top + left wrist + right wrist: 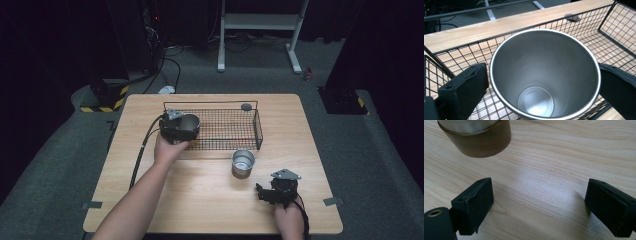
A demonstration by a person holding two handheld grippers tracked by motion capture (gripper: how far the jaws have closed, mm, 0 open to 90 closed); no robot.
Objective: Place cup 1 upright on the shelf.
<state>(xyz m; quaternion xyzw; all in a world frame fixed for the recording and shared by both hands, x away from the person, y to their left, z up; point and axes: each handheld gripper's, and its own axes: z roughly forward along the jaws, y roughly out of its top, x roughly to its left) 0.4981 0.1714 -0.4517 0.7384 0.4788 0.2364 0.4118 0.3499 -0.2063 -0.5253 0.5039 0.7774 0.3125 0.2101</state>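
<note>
A steel cup (544,75) sits between the two black jaws of my left gripper (541,75), which press on its sides. In the high view that cup (189,121) and the left gripper (179,127) are at the left end of a black wire basket (258,127), inside its walls. I cannot tell whether the cup rests on the mesh floor (614,47). A second steel cup (243,162) with a brown base (481,143) stands on the table in front of the basket. My right gripper (263,192) lies low over the wood, open and holding nothing (539,202), a little short of that cup.
The wooden table (210,200) has bare room at the front left and the right side. A small dark round disc (246,106) lies just behind the basket's back rim (572,17). Cables trail off the table's left edge, and a white stand is on the floor beyond.
</note>
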